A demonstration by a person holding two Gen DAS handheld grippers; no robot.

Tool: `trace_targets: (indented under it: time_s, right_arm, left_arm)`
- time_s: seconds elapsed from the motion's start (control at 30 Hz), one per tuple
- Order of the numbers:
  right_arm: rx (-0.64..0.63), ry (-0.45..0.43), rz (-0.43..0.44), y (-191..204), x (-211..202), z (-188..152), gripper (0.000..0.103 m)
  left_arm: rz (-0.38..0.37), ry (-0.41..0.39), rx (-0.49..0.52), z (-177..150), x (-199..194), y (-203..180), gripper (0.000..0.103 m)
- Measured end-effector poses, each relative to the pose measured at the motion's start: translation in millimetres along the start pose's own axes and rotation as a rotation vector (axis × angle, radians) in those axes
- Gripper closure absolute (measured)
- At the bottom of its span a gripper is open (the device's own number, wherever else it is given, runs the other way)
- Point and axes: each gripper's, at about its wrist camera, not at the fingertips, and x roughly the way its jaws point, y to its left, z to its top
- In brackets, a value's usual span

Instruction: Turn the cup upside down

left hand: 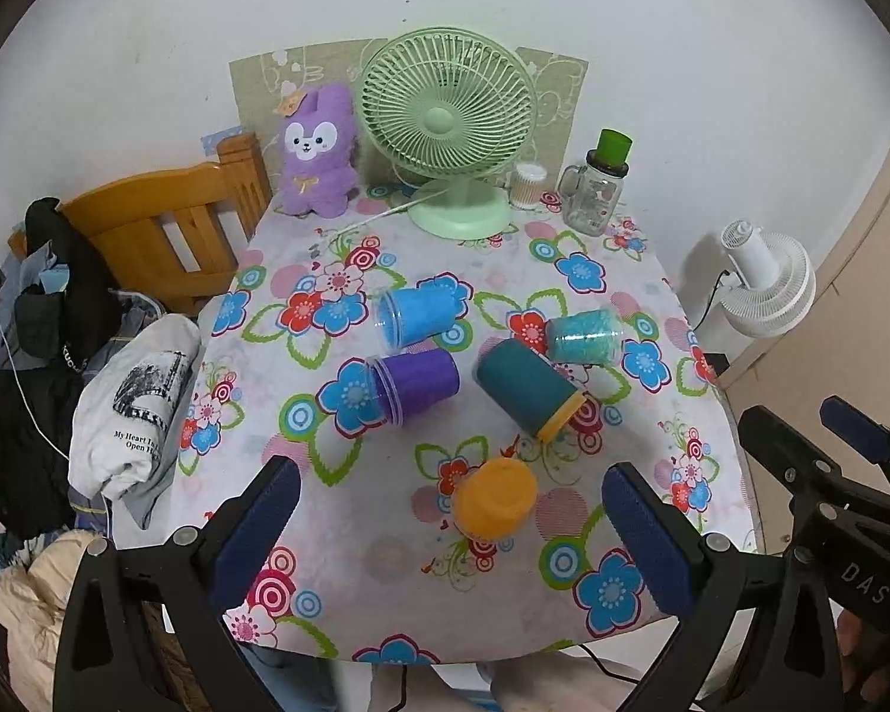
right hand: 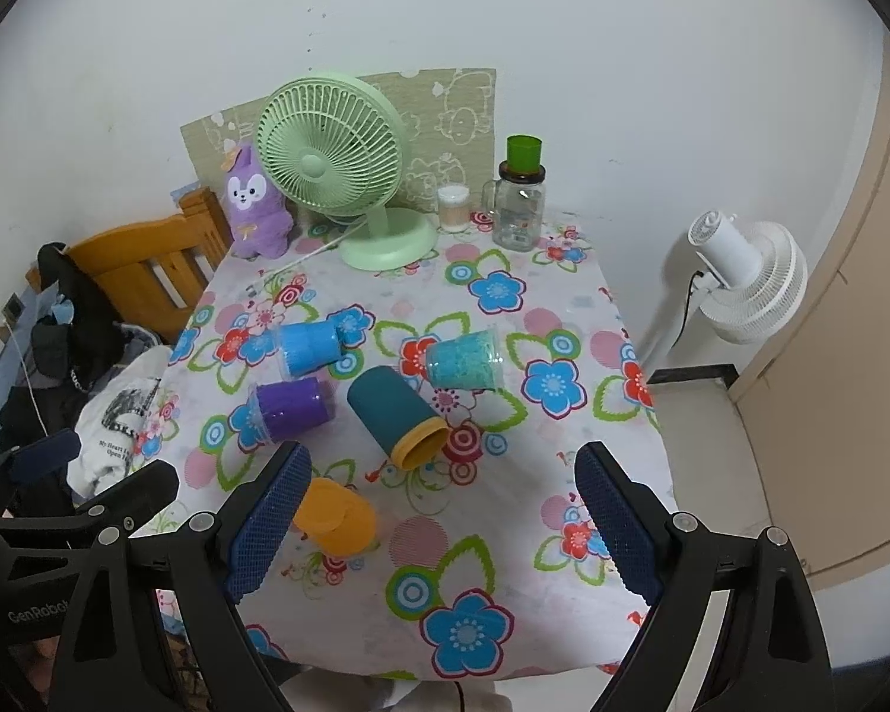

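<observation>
Orange plastic is catching the eye at the near end of the floral tablecloth: the orange cup is sitting there with its flat base facing up, between the spread fingers of the left gripper, which is hovering above it and gripping nothing. Over on the other side, the right gripper is hanging with its blue-padded fingers wide apart too, nothing between them, the orange cup showing just beside its left pad.

Further back, four more cups are lying on their sides. The teal cup with the orange rim is pointing its mouth toward the near right. The purple cup and the blue cup are lying one behind the other, mouths to the left. The turquoise speckled cup is resting just behind the teal one.

Along the wall, a green desk fan, a purple plush toy and a glass jar with a green cap are standing upright.
</observation>
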Motion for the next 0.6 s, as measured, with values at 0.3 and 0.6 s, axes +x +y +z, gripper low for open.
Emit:
trace_targets:
  time_s: [0.3,0.6]
  right_arm:
    - [0.001,0.002,-0.007,-1.5,0.5,0.2,0.011]
    - [0.009,0.011,-0.009,-6.6,6.3,0.7,0.011]
  left_arm:
    - [0.004,-0.005,0.009,1.7,1.1,-3.3,0.000]
    - [-0.001,-0.001,0.014,4.2,4.7,-5.5,0.000]
